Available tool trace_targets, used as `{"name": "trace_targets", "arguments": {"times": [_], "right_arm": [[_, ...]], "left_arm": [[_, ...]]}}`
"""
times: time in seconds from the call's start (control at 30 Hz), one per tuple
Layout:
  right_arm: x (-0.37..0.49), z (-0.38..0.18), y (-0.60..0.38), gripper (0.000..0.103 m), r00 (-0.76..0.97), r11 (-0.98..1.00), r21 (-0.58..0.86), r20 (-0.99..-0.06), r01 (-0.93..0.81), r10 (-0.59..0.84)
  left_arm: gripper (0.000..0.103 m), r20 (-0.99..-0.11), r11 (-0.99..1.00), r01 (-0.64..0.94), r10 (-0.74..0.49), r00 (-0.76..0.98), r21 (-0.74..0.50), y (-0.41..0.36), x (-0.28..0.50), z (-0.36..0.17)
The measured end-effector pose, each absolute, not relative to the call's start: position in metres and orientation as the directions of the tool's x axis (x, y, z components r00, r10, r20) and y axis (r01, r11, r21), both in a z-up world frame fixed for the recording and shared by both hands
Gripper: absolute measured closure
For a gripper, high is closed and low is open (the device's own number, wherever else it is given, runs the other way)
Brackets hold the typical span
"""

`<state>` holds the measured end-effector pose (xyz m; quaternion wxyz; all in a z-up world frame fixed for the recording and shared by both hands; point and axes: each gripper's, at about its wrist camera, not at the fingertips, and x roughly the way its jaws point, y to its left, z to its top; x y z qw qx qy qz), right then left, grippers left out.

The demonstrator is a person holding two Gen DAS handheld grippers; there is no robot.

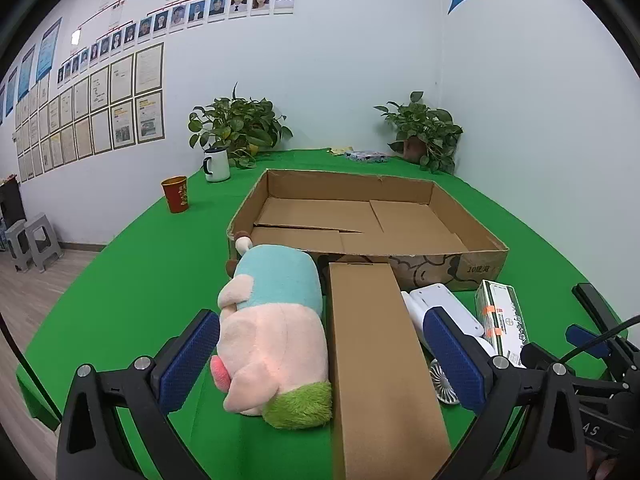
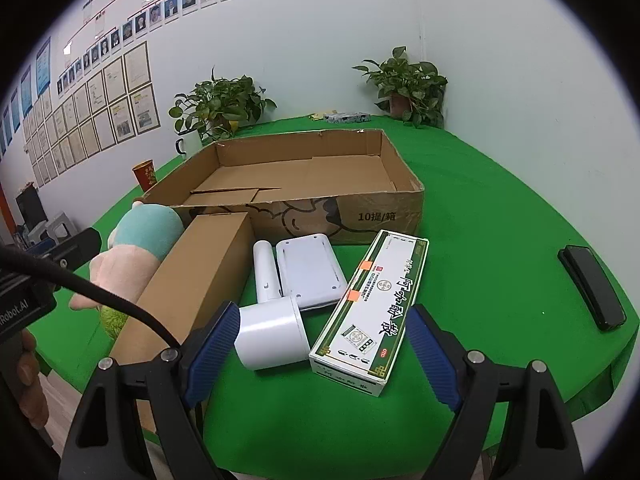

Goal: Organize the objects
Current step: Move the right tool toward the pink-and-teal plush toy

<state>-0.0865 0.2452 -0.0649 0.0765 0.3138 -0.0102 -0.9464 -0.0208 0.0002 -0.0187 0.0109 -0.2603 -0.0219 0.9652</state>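
Item: plush toy (image 1: 272, 332), lying on green surface (image 1: 132, 280) against long brown carton (image 1: 380, 360), just before empty cardboard tray (image 1: 486, 254).
My left tongs (image 1: 320, 354): released, straddling toy and carton. I'd shift left, clamp toy alone.
My right tongs (image 2: 320, 352): released, over white fan (image 2: 272, 336) and medicine box (image 2: 372, 308).

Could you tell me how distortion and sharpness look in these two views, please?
Left wrist view: strong fisheye bowing of the green table, dark corners, sharp plush toy. Right wrist view: same curvature, a soft blurred rim to the image circle, crisp print on the medicine box.
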Motion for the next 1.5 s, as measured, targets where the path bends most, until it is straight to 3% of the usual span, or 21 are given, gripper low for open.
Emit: {"name": "trace_targets", "arguments": {"times": [0.33,1.5], "right_arm": [[-0.090,-0.062,0.246,0.018,-0.792,-0.994,0.011,-0.602,0.111,-0.095],[-0.105,-0.061,0.212,0.018,-0.773,-0.983,-0.014,-0.620,0.181,-0.134]], "left_arm": [[0.000,-0.528,-0.999,-0.035,0.051,-0.848,-0.041,0.010,-0.029,-0.023],[0.001,-0.558,-0.991,-0.070,0.121,-0.821,-0.111,-0.017,-0.050,-0.031]]}}
